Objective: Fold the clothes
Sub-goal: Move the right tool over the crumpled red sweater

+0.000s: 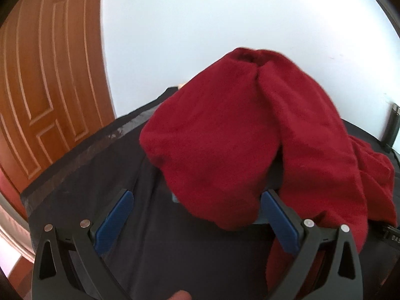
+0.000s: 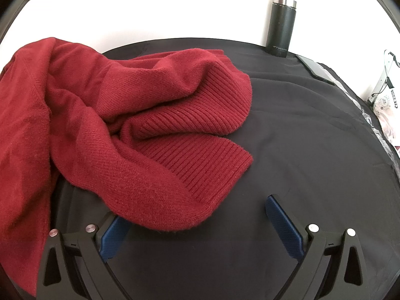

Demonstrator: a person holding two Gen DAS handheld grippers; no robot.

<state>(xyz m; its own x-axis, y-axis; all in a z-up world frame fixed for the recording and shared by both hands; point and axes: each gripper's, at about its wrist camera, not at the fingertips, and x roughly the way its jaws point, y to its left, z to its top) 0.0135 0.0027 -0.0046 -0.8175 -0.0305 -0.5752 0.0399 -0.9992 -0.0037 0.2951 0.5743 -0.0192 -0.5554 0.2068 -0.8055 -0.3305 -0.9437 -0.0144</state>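
Observation:
A dark red knit sweater lies crumpled on the black cloth over the table, its ribbed ends pointing right. In the left wrist view the sweater rises in a tall bunched heap straight ahead. My left gripper is open, and the sweater's lower bulge hangs between its blue pads and drapes over the right one. My right gripper is open too. A fold of the sweater covers the tip of its left pad, while its right pad stands over bare cloth.
A black flask with a steel cap stands at the back against the white wall, with a dark phone beside it. A metal stand and clutter sit past the right edge. A wooden door is beyond the table's left edge.

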